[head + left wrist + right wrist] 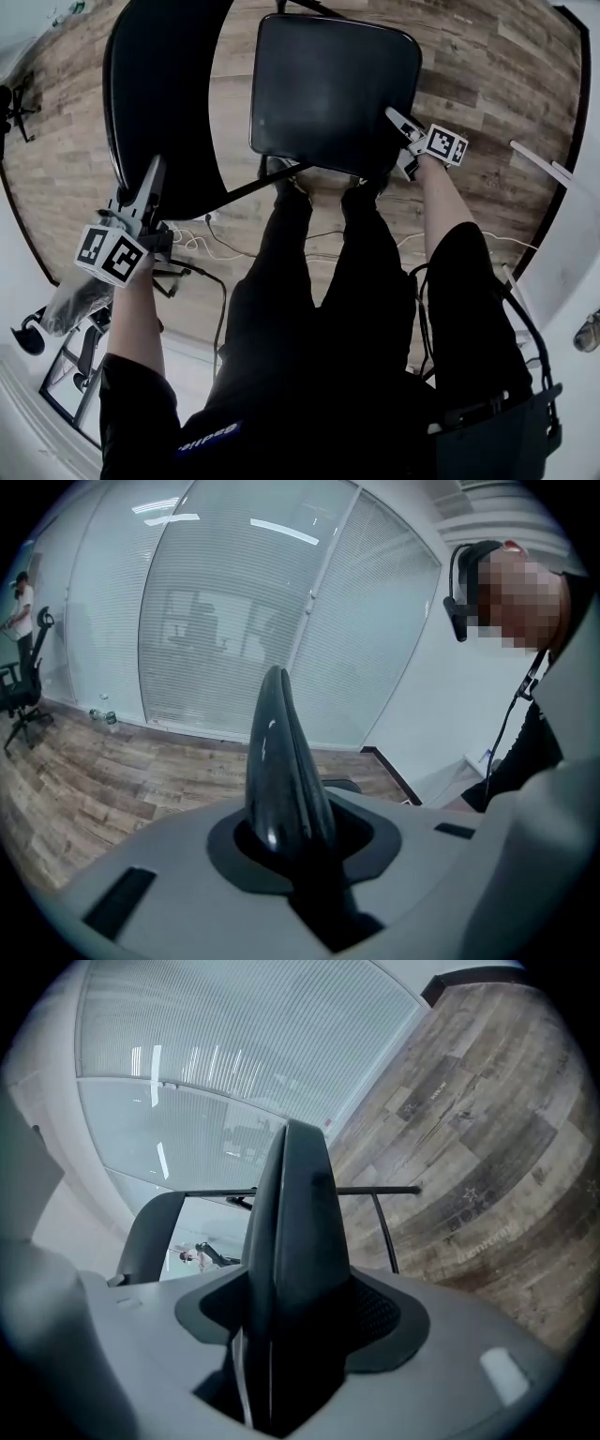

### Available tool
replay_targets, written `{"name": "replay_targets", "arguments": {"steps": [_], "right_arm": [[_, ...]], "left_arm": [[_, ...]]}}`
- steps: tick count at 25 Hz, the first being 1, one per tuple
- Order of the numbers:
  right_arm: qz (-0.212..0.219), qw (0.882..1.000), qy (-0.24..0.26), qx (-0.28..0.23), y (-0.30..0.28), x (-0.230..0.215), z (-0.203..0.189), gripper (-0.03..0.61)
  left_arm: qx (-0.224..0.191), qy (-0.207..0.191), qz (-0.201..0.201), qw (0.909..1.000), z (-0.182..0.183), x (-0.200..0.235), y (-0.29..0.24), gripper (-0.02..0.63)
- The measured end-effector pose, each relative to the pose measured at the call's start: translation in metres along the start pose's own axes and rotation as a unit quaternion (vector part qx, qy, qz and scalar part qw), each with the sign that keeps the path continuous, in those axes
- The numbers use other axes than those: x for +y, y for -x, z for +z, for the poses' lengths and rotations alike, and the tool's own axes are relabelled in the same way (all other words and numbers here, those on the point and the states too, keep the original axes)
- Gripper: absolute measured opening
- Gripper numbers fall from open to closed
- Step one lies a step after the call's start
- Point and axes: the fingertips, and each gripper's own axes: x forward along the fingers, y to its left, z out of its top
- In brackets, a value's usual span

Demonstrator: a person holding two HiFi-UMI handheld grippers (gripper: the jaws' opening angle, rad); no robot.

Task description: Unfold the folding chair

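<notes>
The folding chair stands on the wood floor in front of my legs. Its black seat [333, 89] lies flat at the top middle of the head view. The black curved backrest [159, 103] rises at the left. My left gripper [153, 178] is shut on the backrest's edge, which shows edge-on as a glossy black blade [277, 761] between the jaws [281, 850]. On the right, my right gripper [399, 145] is shut on the seat's right edge. There the seat [295, 1232] fills the gap of the jaws [286, 1358]. A thin black frame tube [253, 186] runs under the seat.
The holder's dark trouser legs [319, 281] stand just behind the chair. White cables [216, 242] lie on the floor at the left. An office chair base [75, 352] sits at the lower left. A glass wall with blinds [234, 621] and a distant person [23, 611] are beyond.
</notes>
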Motion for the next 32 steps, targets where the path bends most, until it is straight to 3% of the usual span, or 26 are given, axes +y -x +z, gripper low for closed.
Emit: {"name": "replay_targets", "arguments": {"steps": [8,13,15,17,23,32], "right_arm": [[0.008,1.0,-0.003,-0.017,0.002,-0.034,-0.003,0.276],[0.023,1.0,-0.003,-0.02,0.0,-0.033,-0.002,0.285],[-0.003,1.0,-0.002,-0.028,0.002,-0.035,-0.002,0.286],[-0.052,0.998,0.018,-0.037,0.01,-0.039,0.0,0.329],[-0.17,0.982,0.077,-0.036,0.058,-0.024,0.014,0.341],[-0.208,0.975,0.073,-0.022,0.144,0.078,-0.015,0.341]], "left_arm": [[-0.008,0.014,-0.029,0.9995,-0.019,0.013,-0.014,0.078],[-0.01,0.012,-0.035,0.9993,-0.021,0.016,-0.013,0.078],[-0.007,0.007,-0.033,0.9994,-0.021,0.016,-0.014,0.078],[0.0,-0.007,-0.027,0.9996,-0.021,0.015,-0.015,0.085],[0.001,-0.023,-0.004,0.9997,-0.009,0.019,-0.009,0.146],[0.024,-0.017,0.03,0.9991,-0.002,0.021,0.035,0.175]]}}
